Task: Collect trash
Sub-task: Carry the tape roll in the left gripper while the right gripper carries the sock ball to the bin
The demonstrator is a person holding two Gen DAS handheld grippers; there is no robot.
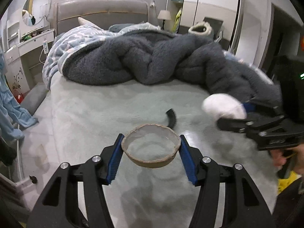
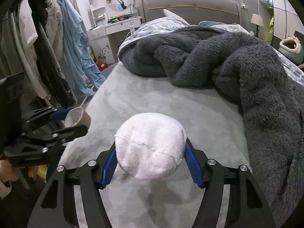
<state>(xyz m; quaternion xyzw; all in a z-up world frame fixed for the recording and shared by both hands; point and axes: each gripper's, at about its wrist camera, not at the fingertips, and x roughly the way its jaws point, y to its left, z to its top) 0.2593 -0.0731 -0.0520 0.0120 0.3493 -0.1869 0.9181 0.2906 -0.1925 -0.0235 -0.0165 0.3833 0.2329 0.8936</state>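
In the left wrist view, the left gripper [image 1: 151,153] is clenched on a paper cup [image 1: 151,146], its blue pads [image 1: 115,158] pressing the rim from either side. The cup faces the camera mouth first, held above the bed [image 1: 106,106], and its pale inside looks bare as far as can be seen. Just beyond the cup a small curved black thing [image 1: 171,118] lies on the grey-green sheet. A dark grey fluffy blanket [image 1: 144,60] is heaped across the far half of the bed, with a blue patterned quilt [image 1: 76,41] under it near the headboard [image 1: 102,11]. At the right edge the right gripper [image 1: 230,116] holds a white cloth wad [image 1: 224,107] above the sheet, close to the blanket. In the right wrist view, the right gripper [image 2: 151,158] is grasping that white cloth wad [image 2: 151,146], a rounded bundle of towelling squeezed between the blue pads [image 2: 193,167] and held over the bed [image 2: 171,98]. On the left, the left gripper [image 2: 71,120] holds the paper cup [image 2: 77,116] beside the edge of the mattress, tilted with its mouth turned to the left; what is inside cannot be told here. Clothes [image 2: 57,43] hang on a rack beyond it, and the blanket [image 2: 237,62] fills the right side.
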